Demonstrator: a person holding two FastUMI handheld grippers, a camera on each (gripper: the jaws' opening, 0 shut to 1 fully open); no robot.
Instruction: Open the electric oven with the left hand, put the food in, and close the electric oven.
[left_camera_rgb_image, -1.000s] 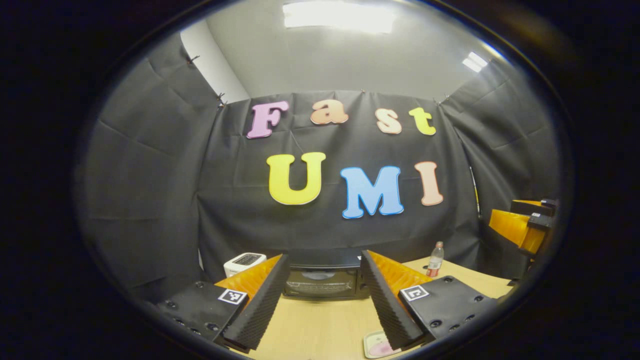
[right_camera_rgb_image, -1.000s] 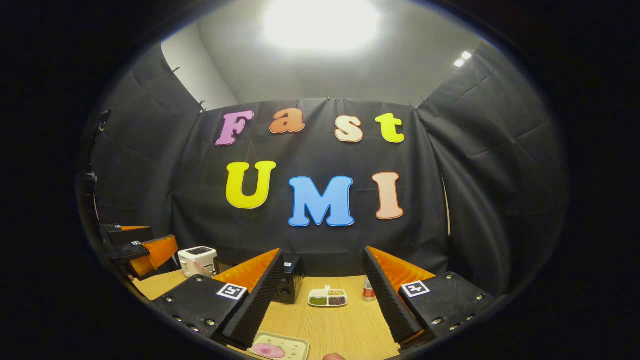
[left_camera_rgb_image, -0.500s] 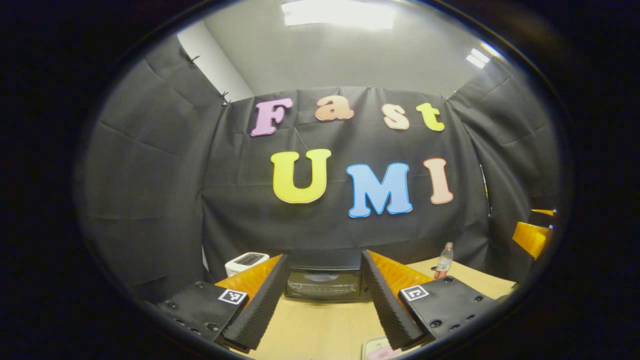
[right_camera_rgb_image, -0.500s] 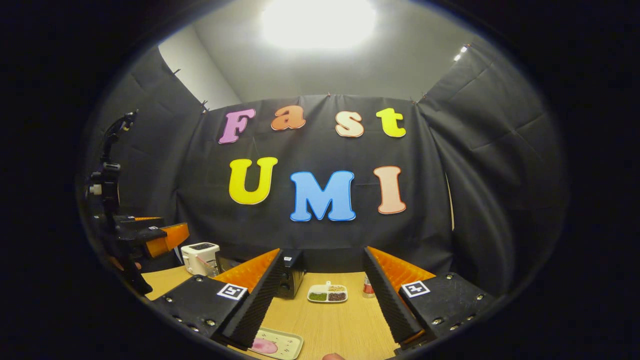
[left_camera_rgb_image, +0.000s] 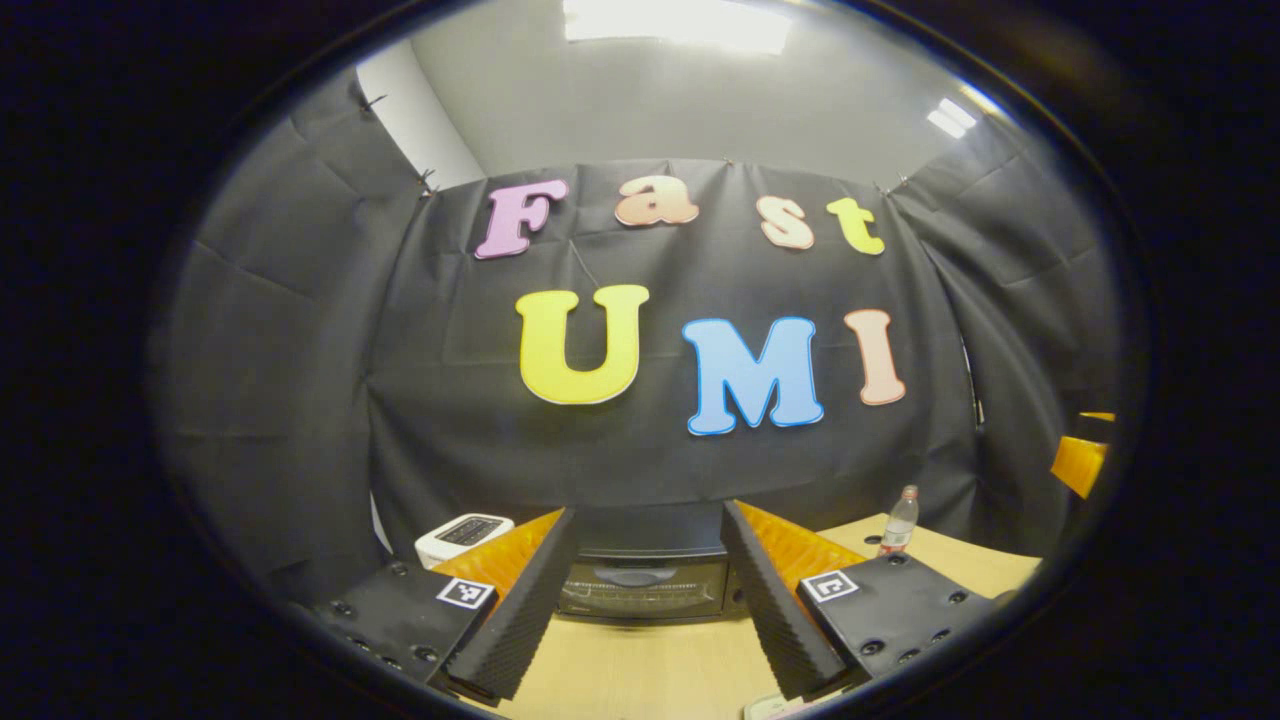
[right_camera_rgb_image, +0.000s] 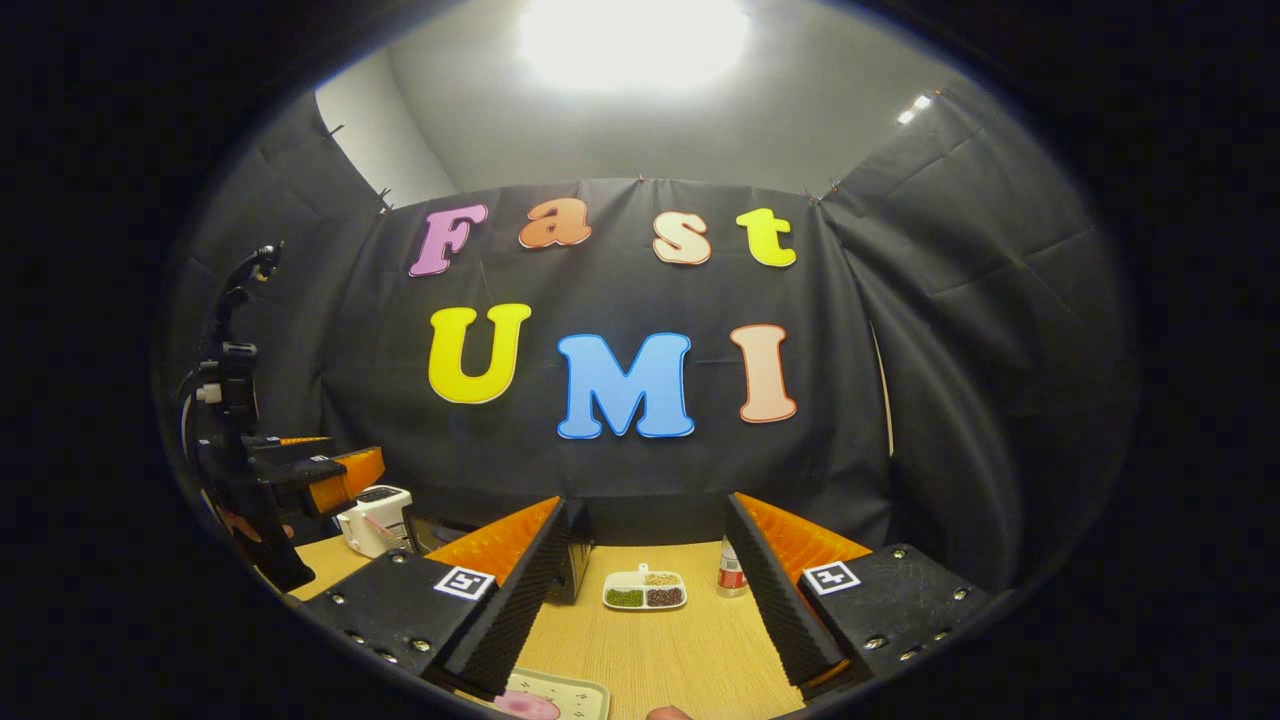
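The black electric oven (left_camera_rgb_image: 640, 585) stands at the back of the wooden table (left_camera_rgb_image: 640, 670), door closed, straight ahead between my left gripper's fingers. My left gripper (left_camera_rgb_image: 640, 625) is open, holds nothing and is some way short of the oven. In the right gripper view the same left gripper (right_camera_rgb_image: 325, 478) hangs at the left, above the table. The right gripper (right_camera_rgb_image: 640, 620) is open and empty. Below it lies a pale tray (right_camera_rgb_image: 570, 695) with pink food (right_camera_rgb_image: 525, 705), cut off by the view's lower edge. The oven's side (right_camera_rgb_image: 577, 560) peeks out behind the right gripper's left finger.
A white toaster (left_camera_rgb_image: 462, 535) sits left of the oven. A plastic bottle (left_camera_rgb_image: 900, 522) stands to the oven's right, with a small divided dish (right_camera_rgb_image: 645, 592) of grains in front of it. The right gripper's orange finger (left_camera_rgb_image: 1080, 462) shows at the far right.
My left gripper has moved a little closer to the oven, which looks larger and lower. In the right gripper view the food tray has slipped further under the lower edge.
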